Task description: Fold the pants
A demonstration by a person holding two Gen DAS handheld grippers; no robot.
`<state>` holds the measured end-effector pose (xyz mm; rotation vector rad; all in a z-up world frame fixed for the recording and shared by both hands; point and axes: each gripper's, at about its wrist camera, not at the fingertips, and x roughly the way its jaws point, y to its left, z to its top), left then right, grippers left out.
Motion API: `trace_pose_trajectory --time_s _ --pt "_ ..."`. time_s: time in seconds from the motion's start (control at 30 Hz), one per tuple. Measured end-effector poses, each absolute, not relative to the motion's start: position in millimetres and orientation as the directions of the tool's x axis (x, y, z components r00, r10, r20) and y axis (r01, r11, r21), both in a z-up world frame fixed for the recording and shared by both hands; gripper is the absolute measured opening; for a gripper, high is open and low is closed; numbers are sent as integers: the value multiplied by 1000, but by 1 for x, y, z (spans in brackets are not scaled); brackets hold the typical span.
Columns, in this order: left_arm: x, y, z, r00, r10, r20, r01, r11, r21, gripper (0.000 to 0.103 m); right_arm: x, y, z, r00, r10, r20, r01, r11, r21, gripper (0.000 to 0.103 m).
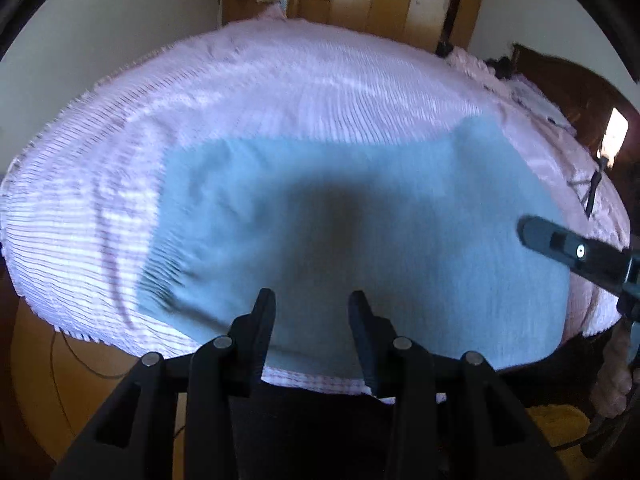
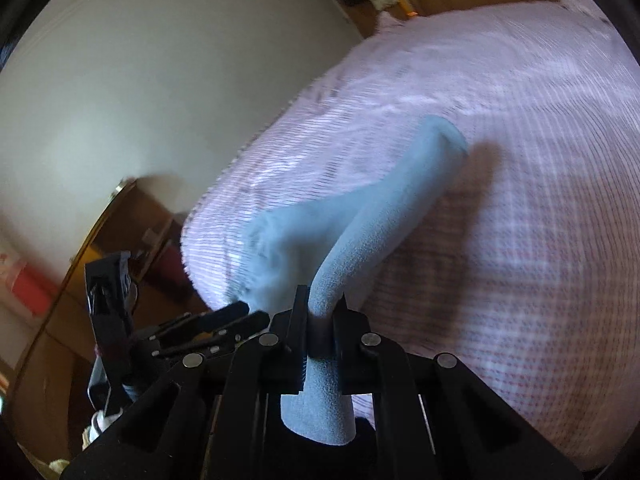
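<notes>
Right gripper (image 2: 320, 312) pinches one pants (image 2: 372, 216); left gripper (image 1: 312, 308) empty.

left gripper (image 1: 312, 300): matte black plastic, 2 flat tapered fingers (image 1: 262, 320), angular linkage arms w/ triangular cut-outs
left pivots: 4 round silver pin heads (image 1: 223, 343) across the linkage
right gripper (image 2: 320, 300): same black build, 2 slim fingers (image 2: 299, 312), 4 silver pins (image 2: 371, 339) on arms
right gripper, seen from left cam (image 1: 576, 252): dark grey-black bar, blunt rounded tip, 1 bright round screw on side
left gripper, seen from right cam (image 2: 236, 316): black fingers, small silver screws, blurry
</notes>
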<state>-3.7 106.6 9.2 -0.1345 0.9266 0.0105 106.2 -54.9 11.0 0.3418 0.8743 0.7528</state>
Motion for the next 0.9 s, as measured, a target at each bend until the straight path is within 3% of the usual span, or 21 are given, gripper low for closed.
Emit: trace_pose_trajectory --time_s 0.27,0.43,0.9 --pt "-5 156 30 628 7 -778 -166 978 -126 40 102 -15 37 361 760 -541 -593 634 496 3" --pt "-2 189 36 619 55 -783 -222 969 -107 40 110 13 43 286 802 -525 -621 572 535 3" --pt "-1 243 21 577 106 -810 -300 950 -89 40 129 99 11 161 826 -541 -633 507 586 3"
